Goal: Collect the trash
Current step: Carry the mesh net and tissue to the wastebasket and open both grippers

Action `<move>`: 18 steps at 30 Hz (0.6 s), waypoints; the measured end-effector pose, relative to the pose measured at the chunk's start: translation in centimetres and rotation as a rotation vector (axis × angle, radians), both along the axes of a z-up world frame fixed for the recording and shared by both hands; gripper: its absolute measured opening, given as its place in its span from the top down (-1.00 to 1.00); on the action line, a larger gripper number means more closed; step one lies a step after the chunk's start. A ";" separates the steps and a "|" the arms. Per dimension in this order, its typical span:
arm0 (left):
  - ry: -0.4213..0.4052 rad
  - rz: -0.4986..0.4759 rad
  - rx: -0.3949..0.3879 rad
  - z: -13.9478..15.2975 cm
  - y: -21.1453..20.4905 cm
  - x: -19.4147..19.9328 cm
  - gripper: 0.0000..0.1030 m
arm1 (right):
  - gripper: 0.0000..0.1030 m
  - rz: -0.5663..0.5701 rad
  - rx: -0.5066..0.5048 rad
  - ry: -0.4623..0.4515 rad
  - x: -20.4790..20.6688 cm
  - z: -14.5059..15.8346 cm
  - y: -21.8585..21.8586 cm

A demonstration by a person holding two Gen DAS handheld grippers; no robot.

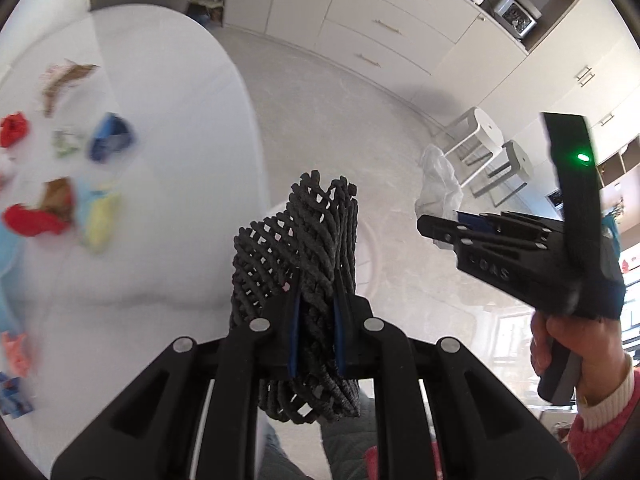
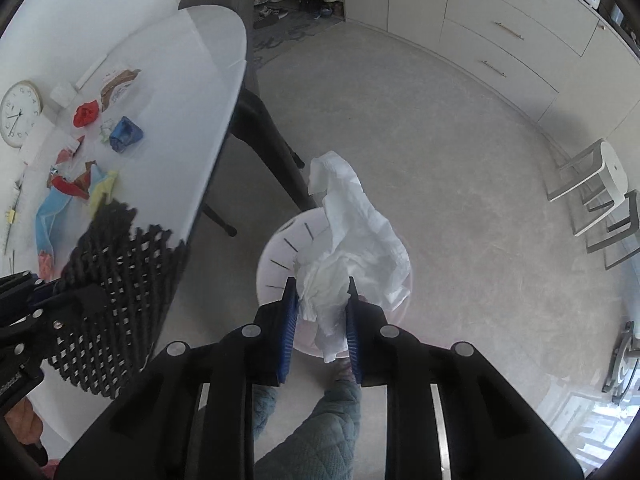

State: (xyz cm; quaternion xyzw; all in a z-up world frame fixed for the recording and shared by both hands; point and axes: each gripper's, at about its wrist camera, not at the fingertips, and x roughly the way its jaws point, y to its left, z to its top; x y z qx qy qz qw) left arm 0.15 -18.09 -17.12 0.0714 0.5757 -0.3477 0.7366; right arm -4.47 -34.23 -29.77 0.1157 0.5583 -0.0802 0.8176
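Note:
My left gripper [image 1: 316, 312] is shut on a folded black mesh mat [image 1: 296, 240], held up beside the white table [image 1: 168, 216]; the mat also shows in the right wrist view [image 2: 116, 288]. My right gripper [image 2: 322, 312] is shut on a crumpled white tissue [image 2: 352, 240], held above a white round bin [image 2: 284, 248] on the floor. In the left wrist view the right gripper [image 1: 432, 226] holds the tissue [image 1: 438, 180]. Coloured scraps lie on the table: a blue piece [image 2: 126, 134], a red piece [image 2: 86, 114], a yellow piece [image 2: 102, 190].
A wall clock [image 2: 18, 114] lies on the table's far side. Black table legs [image 2: 272, 152] stand near the bin. Two white stools [image 2: 600, 184] stand at the right. Cabinets with drawers [image 2: 500, 28] line the back wall. Grey carpet covers the floor.

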 end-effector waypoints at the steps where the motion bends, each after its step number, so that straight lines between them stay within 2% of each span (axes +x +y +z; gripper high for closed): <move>1: 0.016 -0.001 0.005 -0.7 -1.8 -0.2 0.76 | 0.55 0.008 -0.003 0.004 -0.2 0.0 -0.7; 4: 0.055 0.005 0.006 -2.8 -5.5 -0.2 0.73 | 0.54 0.039 0.009 0.017 -0.4 -0.3 -3.5; 6: 0.082 0.017 0.012 -4.1 -7.1 -0.2 0.56 | 0.52 0.073 0.012 0.022 -0.3 -0.5 -4.5; 8: 0.093 0.043 0.028 -5.0 -8.2 -0.1 0.10 | 0.51 0.112 0.010 0.029 0.2 -0.7 -5.1; 9: 0.087 0.061 0.033 -5.2 -8.5 -0.2 0.03 | 0.51 0.132 0.014 0.032 0.4 -0.9 -5.4; 10: 0.082 0.078 0.037 -5.3 -8.6 -0.2 -0.09 | 0.51 0.159 0.021 0.035 0.7 -1.1 -5.4; 12: 0.081 0.113 0.042 -5.2 -8.3 -0.2 -0.17 | 0.50 0.203 0.026 0.037 1.2 -1.4 -5.5; 14: 0.084 0.147 0.040 -4.9 -7.6 0.0 -0.34 | 0.48 0.248 0.037 0.041 1.8 -1.7 -5.4; 18: 0.054 0.210 0.035 -2.9 -5.6 -0.4 -0.50 | 0.47 0.316 0.067 0.053 2.6 -2.7 -4.6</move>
